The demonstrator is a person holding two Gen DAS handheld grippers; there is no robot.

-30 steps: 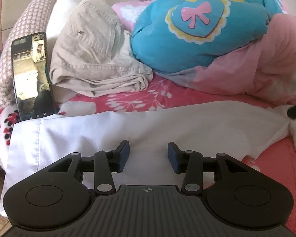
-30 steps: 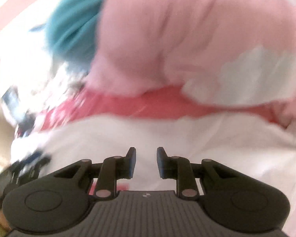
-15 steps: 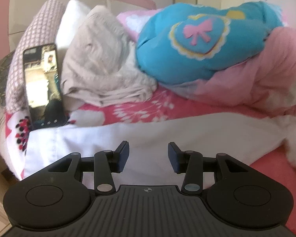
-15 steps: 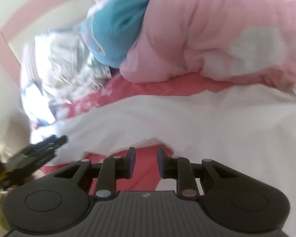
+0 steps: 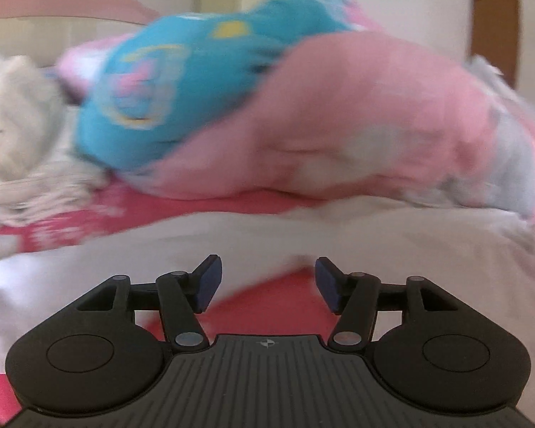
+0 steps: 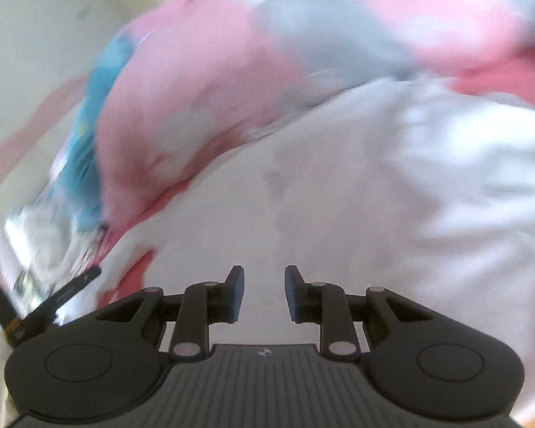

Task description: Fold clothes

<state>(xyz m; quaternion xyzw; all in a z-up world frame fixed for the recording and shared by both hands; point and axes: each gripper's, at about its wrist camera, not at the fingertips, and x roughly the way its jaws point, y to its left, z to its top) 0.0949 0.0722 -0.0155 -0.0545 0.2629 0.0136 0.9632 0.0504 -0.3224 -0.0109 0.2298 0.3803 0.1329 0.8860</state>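
A white garment (image 5: 392, 249) lies spread across the pink bed sheet (image 5: 267, 299); it also fills the right wrist view (image 6: 356, 196). My left gripper (image 5: 267, 285) is open and empty, just above the garment's near edge. My right gripper (image 6: 264, 292) is open and empty over the white cloth. Both views are blurred by motion. The left gripper's body (image 6: 42, 303) shows at the lower left of the right wrist view.
A pink duvet (image 5: 356, 125) and a blue cushion (image 5: 167, 96) are heaped behind the garment. Folded beige clothes (image 5: 14, 125) sit at the far left. A wall and a brown door (image 5: 495, 32) stand behind the bed.
Both grippers have swung right along the bed. The phone and beige pile have slid out of the left view. The left jaws have opened wider. The right jaws have opened a little.
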